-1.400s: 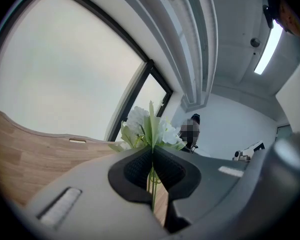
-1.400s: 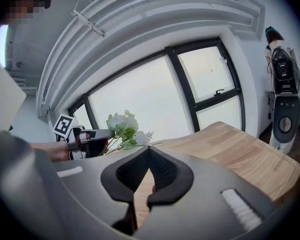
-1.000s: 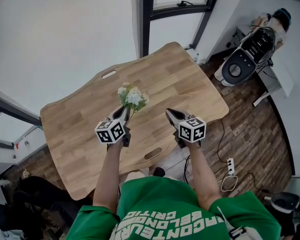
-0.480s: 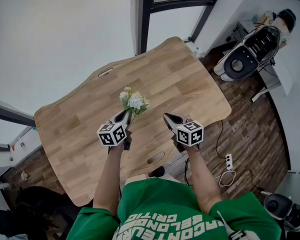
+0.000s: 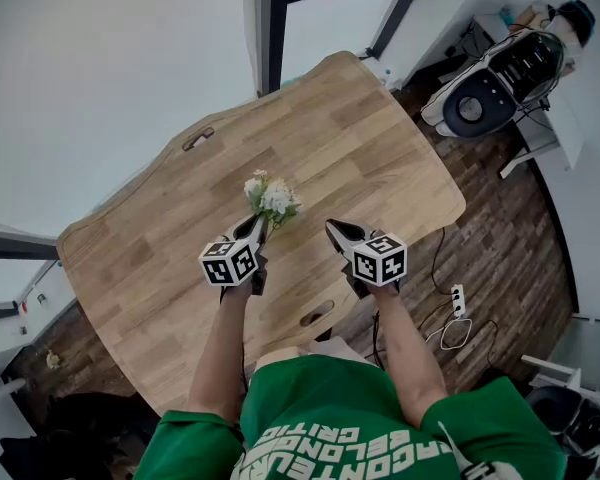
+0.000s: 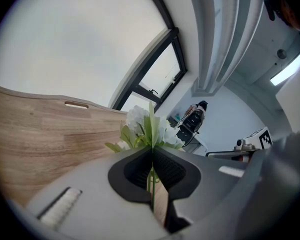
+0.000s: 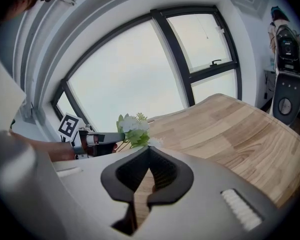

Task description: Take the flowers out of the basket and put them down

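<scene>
Nearest the camera, the person in a green shirt (image 5: 340, 428) is reaching both forearms fwd over the desk's near edge. The left tool (image 5: 254, 226) is clamping a thin green stem. Its jaws are pressing tight on it, w/ the stem running straight up between the pads in that tool's own view. The right tool (image 5: 332, 231) is riding alongside w/ jaws together & nothing between them, only wood grain showing thru the slit below the tips.

Just past the left tool's tips, the flowers (image 5: 271, 197), a small white-and-green sprig, are sticking up and fwd. They are hanging over the desk (image 5: 380, 138), not lying on it as far as the head view shows. Vs a second ago, both tools are sitting lower and closer to the wood, and the sprig is coming down w/ the left one. The grip is looking the same, and the right tool is idling as before.

No basket is showing in any view, so the take-out part is looking done and the put-down is prob. under way. What's left is getting the sprig onto the wood, then parting the left jaws.

Further off, a hand slot (image 5: 197, 139) is cutting the desk's far edge and a window frame (image 5: 270, 18) is standing behind. A power strip (image 5: 458, 299) is lying on the plank floor to the right.
</scene>
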The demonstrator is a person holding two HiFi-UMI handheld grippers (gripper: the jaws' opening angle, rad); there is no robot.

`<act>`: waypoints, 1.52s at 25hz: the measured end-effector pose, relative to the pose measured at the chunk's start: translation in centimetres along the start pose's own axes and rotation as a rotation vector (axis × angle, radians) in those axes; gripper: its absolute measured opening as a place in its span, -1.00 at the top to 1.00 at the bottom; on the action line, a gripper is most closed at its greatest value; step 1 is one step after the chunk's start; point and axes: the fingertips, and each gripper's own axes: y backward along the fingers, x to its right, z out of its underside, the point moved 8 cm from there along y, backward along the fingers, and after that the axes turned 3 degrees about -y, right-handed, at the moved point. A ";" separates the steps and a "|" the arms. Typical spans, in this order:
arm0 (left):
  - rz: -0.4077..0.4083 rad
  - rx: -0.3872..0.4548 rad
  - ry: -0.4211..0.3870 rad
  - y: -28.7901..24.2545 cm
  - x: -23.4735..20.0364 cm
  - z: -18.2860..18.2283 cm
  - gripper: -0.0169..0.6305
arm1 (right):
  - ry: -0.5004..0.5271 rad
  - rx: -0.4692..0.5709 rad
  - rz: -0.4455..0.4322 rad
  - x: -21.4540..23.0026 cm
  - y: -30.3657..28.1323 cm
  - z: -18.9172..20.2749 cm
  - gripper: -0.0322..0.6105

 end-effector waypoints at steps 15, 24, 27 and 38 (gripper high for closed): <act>0.059 -0.105 0.067 -6.7 -2.4 2.3 0.86 | -0.073 -0.057 0.091 3.0 -1.5 1.5 0.88; 0.090 -0.179 0.081 -9.7 -2.8 4.3 0.87 | -0.115 -0.087 0.135 3.7 -1.5 3.4 0.88; 0.091 -0.206 0.071 -10.5 -3.2 5.0 0.86 | -0.134 -0.089 0.149 4.1 -1.6 3.9 0.88; 0.077 -0.262 0.036 -11.4 -3.8 6.6 0.86 | -0.169 -0.098 0.161 4.0 -1.2 5.0 0.88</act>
